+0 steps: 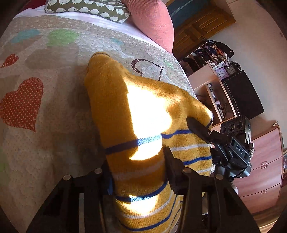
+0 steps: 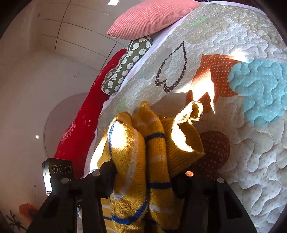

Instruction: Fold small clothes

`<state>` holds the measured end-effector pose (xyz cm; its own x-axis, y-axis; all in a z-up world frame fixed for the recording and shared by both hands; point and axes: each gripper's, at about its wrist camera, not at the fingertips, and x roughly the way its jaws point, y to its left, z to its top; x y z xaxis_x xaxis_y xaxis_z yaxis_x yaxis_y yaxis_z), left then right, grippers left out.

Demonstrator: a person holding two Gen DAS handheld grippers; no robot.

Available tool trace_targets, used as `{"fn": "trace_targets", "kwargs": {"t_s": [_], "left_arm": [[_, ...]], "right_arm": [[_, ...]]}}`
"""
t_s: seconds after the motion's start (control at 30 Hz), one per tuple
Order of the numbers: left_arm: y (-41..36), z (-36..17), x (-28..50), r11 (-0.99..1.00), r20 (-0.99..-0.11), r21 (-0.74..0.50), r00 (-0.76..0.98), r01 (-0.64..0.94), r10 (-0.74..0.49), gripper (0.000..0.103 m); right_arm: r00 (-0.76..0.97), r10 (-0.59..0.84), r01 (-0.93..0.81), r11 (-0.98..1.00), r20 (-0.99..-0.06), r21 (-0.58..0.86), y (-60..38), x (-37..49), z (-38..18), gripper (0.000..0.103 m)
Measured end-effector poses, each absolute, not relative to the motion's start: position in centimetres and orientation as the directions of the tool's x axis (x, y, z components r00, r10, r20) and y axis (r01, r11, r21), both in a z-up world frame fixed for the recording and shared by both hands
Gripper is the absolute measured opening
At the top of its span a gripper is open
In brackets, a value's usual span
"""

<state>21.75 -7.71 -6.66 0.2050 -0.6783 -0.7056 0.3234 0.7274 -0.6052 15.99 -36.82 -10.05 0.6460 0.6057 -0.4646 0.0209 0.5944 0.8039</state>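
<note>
A small mustard-yellow knitted sweater (image 1: 125, 114) with blue and white stripes hangs over the quilted bed. My left gripper (image 1: 138, 170) is shut on the sweater's striped part, cloth bunched between its black fingers (image 1: 172, 172). My right gripper (image 1: 199, 129) shows at the right in the left wrist view, gripping the sweater's edge. In the right wrist view the right gripper (image 2: 143, 177) is shut on thick folds of the same sweater (image 2: 154, 143), a sleeve or edge flopping forward. The left gripper's camera body (image 2: 57, 172) shows at the lower left.
A quilt (image 1: 44, 100) with heart patches covers the bed. A pink pillow (image 1: 152, 19) and a hedgehog-print cushion (image 1: 86, 9) lie at the head. A red cushion (image 2: 84, 121) lies by the wall. Shelves and a wooden dresser (image 1: 263, 166) stand to the right of the bed.
</note>
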Motion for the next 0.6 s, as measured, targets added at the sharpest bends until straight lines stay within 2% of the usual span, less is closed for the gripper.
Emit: {"fn": "trace_targets", "kwargs": {"t_s": [0.17, 0.27, 0.33, 0.4, 0.47, 0.5, 0.6], "left_arm": [[-6.5, -2.9, 25.3, 0.785, -0.732, -0.523, 0.297, 0.331, -0.613, 0.045], [-6.3, -3.4, 28.6, 0.840, -0.780, -0.469, 0.318, 0.272, -0.538, 0.053], [-6.1, -5.0, 30.6, 0.888, -0.823, -0.405, 0.336, 0.216, -0.457, 0.054], [-6.1, -6.8, 31.6, 0.937, -0.867, -0.299, 0.358, 0.182, -0.346, 0.054], [-5.3, -7.3, 31.5, 0.920, -0.852, -0.347, 0.349, 0.182, -0.390, 0.054], [-4.8, -7.0, 31.0, 0.911, -0.838, -0.373, 0.358, 0.175, -0.412, 0.054], [-3.6, -5.4, 28.1, 0.899, -0.802, -0.385, 0.406, 0.211, -0.438, 0.054]], "right_arm": [[0.661, 0.619, -0.066, 0.610, -0.423, 0.789, -34.8, 18.8, -5.8, 0.051], [0.662, 0.614, -0.065, 0.619, -0.431, 0.782, -33.7, 21.7, -5.1, 0.051], [0.664, 0.585, -0.043, 0.652, -0.466, 0.757, -33.0, 23.4, -5.8, 0.055], [0.654, 0.506, 0.015, 0.735, -0.563, 0.677, -32.2, 25.3, -7.3, 0.060], [0.622, 0.420, 0.088, 0.802, -0.661, 0.591, -31.8, 27.0, -9.4, 0.068], [0.616, 0.421, 0.101, 0.796, -0.665, 0.597, -32.1, 27.4, -10.1, 0.075], [0.655, 0.429, 0.108, 0.761, -0.621, 0.640, -33.7, 26.4, -9.3, 0.075]]}}
